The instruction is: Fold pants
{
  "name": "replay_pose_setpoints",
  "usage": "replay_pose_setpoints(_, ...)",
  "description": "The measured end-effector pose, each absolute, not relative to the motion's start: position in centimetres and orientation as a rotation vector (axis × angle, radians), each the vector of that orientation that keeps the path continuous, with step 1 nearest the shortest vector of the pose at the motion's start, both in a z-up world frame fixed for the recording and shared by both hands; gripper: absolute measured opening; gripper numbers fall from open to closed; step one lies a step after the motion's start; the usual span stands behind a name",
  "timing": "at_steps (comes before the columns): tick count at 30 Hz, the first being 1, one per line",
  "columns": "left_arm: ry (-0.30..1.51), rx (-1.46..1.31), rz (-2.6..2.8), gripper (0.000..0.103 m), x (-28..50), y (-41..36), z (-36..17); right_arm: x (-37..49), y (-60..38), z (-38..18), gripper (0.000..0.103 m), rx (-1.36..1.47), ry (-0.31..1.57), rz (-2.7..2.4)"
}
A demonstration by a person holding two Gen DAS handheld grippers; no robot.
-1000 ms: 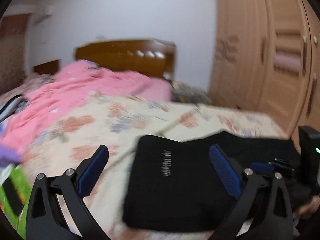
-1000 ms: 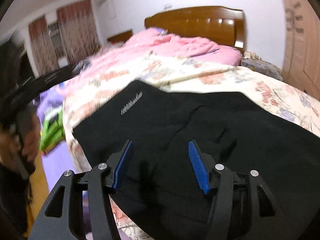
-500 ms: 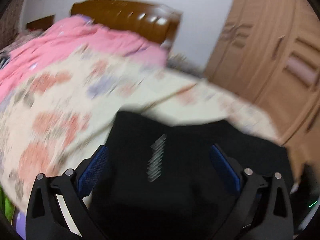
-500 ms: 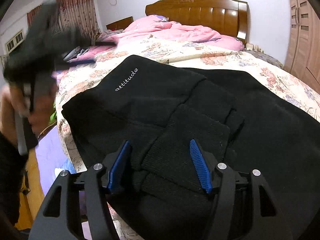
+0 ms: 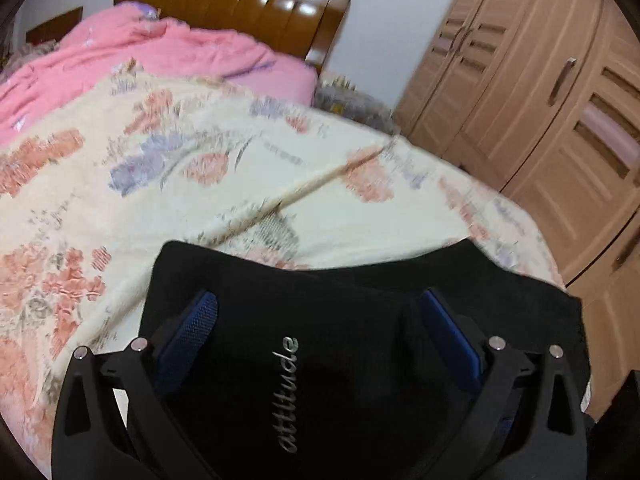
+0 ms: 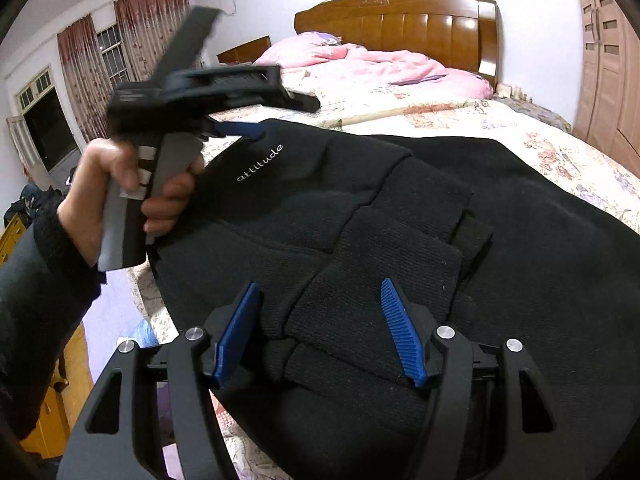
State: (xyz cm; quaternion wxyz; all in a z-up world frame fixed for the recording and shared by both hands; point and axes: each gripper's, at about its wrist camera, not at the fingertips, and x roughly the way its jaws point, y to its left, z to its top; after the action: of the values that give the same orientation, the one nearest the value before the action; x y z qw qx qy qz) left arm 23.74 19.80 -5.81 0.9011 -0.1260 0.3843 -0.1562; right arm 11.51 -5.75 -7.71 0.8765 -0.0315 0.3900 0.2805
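Note:
The black pants (image 6: 400, 216) lie partly folded on the floral bedspread, a white "attitude" print (image 6: 260, 162) on the upper layer; they also show in the left wrist view (image 5: 340, 340). My left gripper (image 5: 318, 312) is open, its blue pads wide apart just above the printed panel near its far edge. It appears in the right wrist view (image 6: 240, 130), held over the pants' left corner. My right gripper (image 6: 318, 308) is open, its pads straddling the ribbed cuffs (image 6: 376, 292) at the near edge without closing on them.
The floral bedspread (image 5: 200, 168) stretches beyond the pants, with a pink quilt (image 5: 140, 56) and the wooden headboard (image 5: 240, 4) at the far end. A wooden wardrobe (image 5: 540, 100) stands to the right. The bed's left edge drops to the floor (image 6: 116, 304).
My left gripper has swung in from the left and come down over the printed panel. My right gripper has stayed open at the cuffs, edging slightly closer.

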Motion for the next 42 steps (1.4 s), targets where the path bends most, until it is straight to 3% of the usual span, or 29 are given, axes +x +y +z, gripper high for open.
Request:
replay_pose_setpoints(3, 0.713, -0.253, -0.328, 0.101, 21.7, 19.3, -4.1, 11.2, -6.2, -6.2, 0.065, -0.035, 0.787, 0.558)
replay_pose_setpoints(5, 0.673, -0.172, -0.306, 0.101, 20.8, 18.3, -3.9, 10.8, -6.1, -5.6, 0.078, -0.057, 0.748, 0.554)
replay_pose_setpoints(8, 0.802, -0.068, -0.224, 0.098, 22.4, 17.7, -7.6, 11.8, -5.7, -7.8, 0.084, -0.082, 0.858, 0.542)
replay_pose_setpoints(9, 0.874, -0.118, -0.237, 0.098, 23.2, 18.2, -8.3, 11.4, -5.7, -8.1, 0.085, -0.098, 0.814, 0.558)
replay_pose_setpoints(14, 0.835, -0.137, -0.153, 0.101, 23.0, 18.5, -7.1, 10.9, -6.9, -5.9, 0.085, -0.075, 0.814, 0.57)
replay_pose_setpoints(20, 0.677, 0.013, -0.275, 0.101, 18.8, 11.4, -2.5, 14.3, -16.8, -3.2, 0.087, 0.023, 0.779, 0.345)
replay_pose_setpoints(25, 0.731, 0.2, -0.408, 0.101, 21.5, 1.3, -2.4, 19.9, -24.0, -5.5, 0.087, 0.049, 0.974, 0.12)
replay_pose_setpoints(30, 0.931, 0.298, -0.471, 0.101, 26.4, -5.8, -7.7, 19.3, -28.9, -7.1, 0.086, 0.1, 0.989, 0.134)
replay_pose_setpoints(36, 0.989, 0.217, -0.501, 0.102, 27.6, -5.1, -8.1, 17.5, -31.1, -4.8, 0.092, 0.135, 0.849, 0.12)
replay_pose_setpoints(42, 0.976, 0.289, -0.454, 0.102, 27.2, -6.1, -8.5, 18.7, -35.0, -6.1, 0.092, 0.337, 0.889, 0.09)
